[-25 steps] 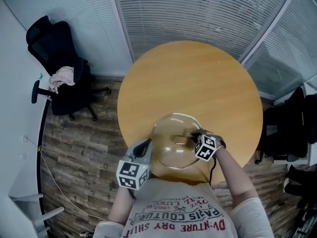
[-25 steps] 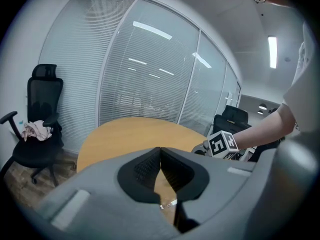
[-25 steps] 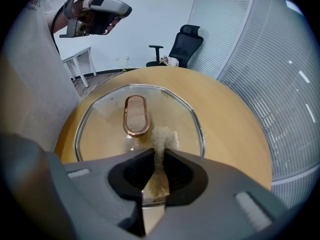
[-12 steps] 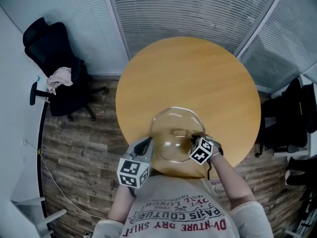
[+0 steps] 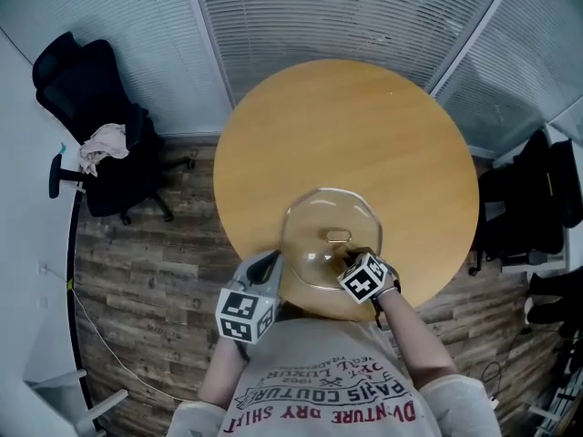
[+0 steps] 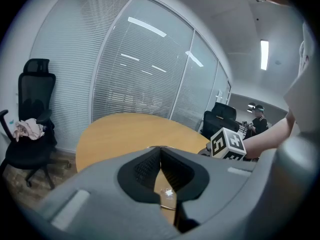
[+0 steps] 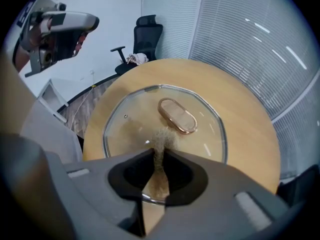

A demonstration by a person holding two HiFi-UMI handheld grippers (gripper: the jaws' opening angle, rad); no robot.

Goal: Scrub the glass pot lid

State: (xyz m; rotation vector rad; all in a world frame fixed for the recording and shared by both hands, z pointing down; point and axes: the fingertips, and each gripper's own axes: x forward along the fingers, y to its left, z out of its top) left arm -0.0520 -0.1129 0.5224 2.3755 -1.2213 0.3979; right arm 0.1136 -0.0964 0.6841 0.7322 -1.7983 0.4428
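A glass pot lid [image 5: 314, 230] with a rose-gold handle [image 5: 338, 237] lies at the near edge of the round wooden table [image 5: 364, 135]. My left gripper [image 5: 266, 273] is shut on the lid's near-left rim [image 6: 167, 198]. My right gripper [image 5: 350, 260] is shut on a thin tan scrub pad [image 7: 160, 140], whose tip presses on the glass just in front of the handle [image 7: 177, 116]. In the right gripper view the lid [image 7: 205, 134] fills the table's near part. In the left gripper view the left gripper [image 6: 160, 151] has its jaw tips touching.
A black office chair [image 5: 86, 107] with a pale cloth [image 5: 102, 142] stands at the left on the wood floor. Dark chairs [image 5: 533, 212] stand at the right. Blinds on glass walls [image 5: 346, 16] run behind the table. A person [image 6: 259, 120] stands far off.
My right gripper has slid the scrub pad from the right of the handle round to its near side. The left gripper has kept its hold on the rim.
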